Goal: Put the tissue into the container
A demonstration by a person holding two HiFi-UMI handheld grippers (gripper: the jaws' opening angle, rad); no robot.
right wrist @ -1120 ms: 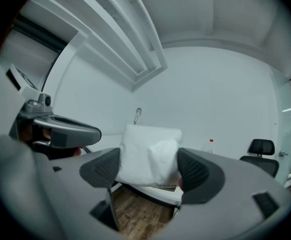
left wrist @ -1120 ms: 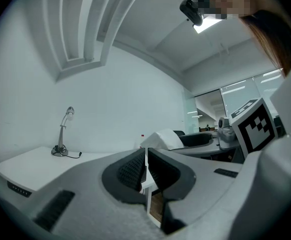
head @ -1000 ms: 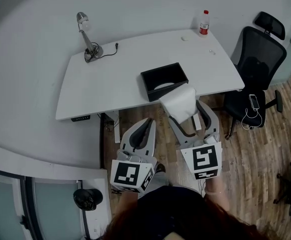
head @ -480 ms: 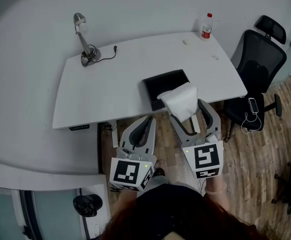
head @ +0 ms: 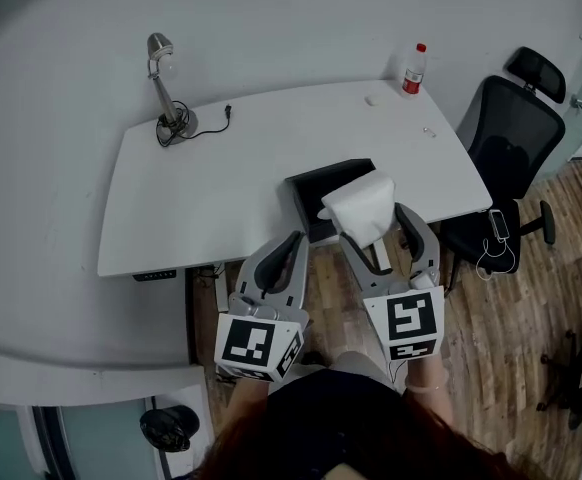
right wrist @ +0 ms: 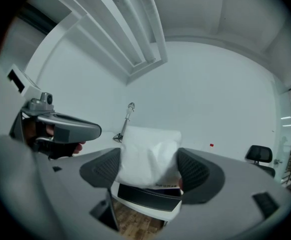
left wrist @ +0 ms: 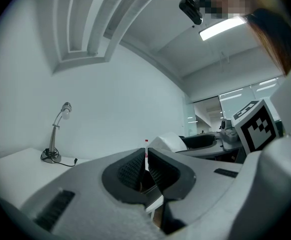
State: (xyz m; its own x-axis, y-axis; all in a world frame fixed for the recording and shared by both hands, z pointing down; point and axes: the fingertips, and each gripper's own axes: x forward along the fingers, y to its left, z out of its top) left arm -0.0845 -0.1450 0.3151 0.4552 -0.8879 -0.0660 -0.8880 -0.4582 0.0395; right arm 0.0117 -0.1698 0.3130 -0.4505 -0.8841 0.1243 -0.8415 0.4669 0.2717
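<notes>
A white tissue pack (head: 359,208) (right wrist: 149,156) is held in my right gripper (head: 373,226) (right wrist: 150,169), which is shut on it with a pad on each side. The pack hangs over the front edge of the black open container (head: 320,186) (right wrist: 145,196), which sits near the front of the white desk (head: 221,188). My left gripper (head: 289,251) (left wrist: 146,165) is shut with nothing between its pads, held in front of the desk edge, left of the container.
A desk lamp (head: 164,88) with its cord stands at the desk's back left. A red-capped bottle (head: 412,69) is at the back right corner. A black office chair (head: 508,138) stands right of the desk on the wood floor.
My right gripper has carried the tissue pack forward, so it now overlaps the container's front edge more. The whole desk has shifted down in the head view.
</notes>
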